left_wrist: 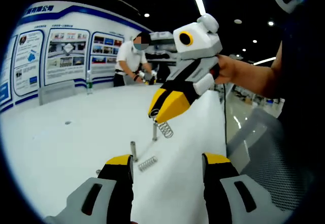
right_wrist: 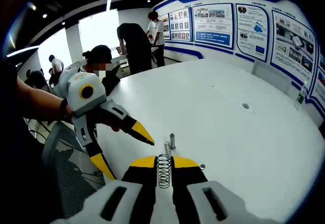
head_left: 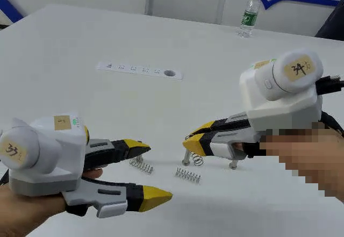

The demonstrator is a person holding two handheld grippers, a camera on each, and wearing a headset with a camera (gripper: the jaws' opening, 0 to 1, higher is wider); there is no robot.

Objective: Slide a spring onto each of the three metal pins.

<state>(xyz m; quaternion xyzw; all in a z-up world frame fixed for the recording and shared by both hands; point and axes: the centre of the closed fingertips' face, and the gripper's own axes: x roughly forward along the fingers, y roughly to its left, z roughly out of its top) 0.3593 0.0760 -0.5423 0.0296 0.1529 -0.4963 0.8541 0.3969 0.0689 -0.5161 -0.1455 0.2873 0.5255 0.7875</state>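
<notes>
Spread and empty, the left tool (head_left: 158, 171) hovers low over the worktop (head_left: 80, 113) near a loose spring (head_left: 141, 165), while the right tool (left_wrist: 160, 111) pinches another spring (left_wrist: 165, 129) between its yellow tips, tilted and just beside an upright pin (left_wrist: 155, 132). Doing this well likely means squaring the coil's open end over the pin's top, lining its axis with the pin, then lowering and letting go only once several coils are threaded

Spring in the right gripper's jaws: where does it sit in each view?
Head view: spring at the right gripper's yellow tips, centre-right, beside a pin.
Left gripper view: spring hanging under the incoming right gripper's tips, just above centre.
Right gripper view: spring upright between that view's own jaws, bottom centre.
Shared landmark: round dark hole on the table.
</notes>
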